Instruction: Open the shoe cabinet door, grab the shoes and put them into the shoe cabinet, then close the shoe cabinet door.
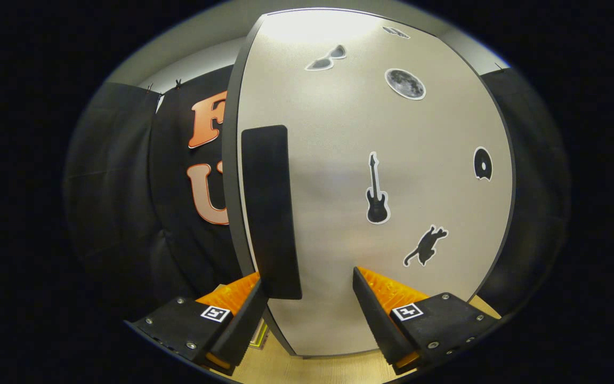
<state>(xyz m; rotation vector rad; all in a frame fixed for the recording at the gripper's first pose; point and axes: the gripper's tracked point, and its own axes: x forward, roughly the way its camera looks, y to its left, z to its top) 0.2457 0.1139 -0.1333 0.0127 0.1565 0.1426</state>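
Booth: cabinet door (371, 186) shut (tongs (307, 309) apart)

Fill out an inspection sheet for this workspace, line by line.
Surface: light wood floor under the cabinet.
Job's things: shoe cabinet door, pale, seems slightly ajar at its dark left edge; black handle near that edge. Stickers on the door: guitar, cat, moon, sunglasses, disc.
Clutter: nothing seen.
Grippers: claw open, its fingers straddling the handle's lower end and the door edge, not pressing.
Cables: nothing seen.
Surroundings: black cloth booth wall on both sides.
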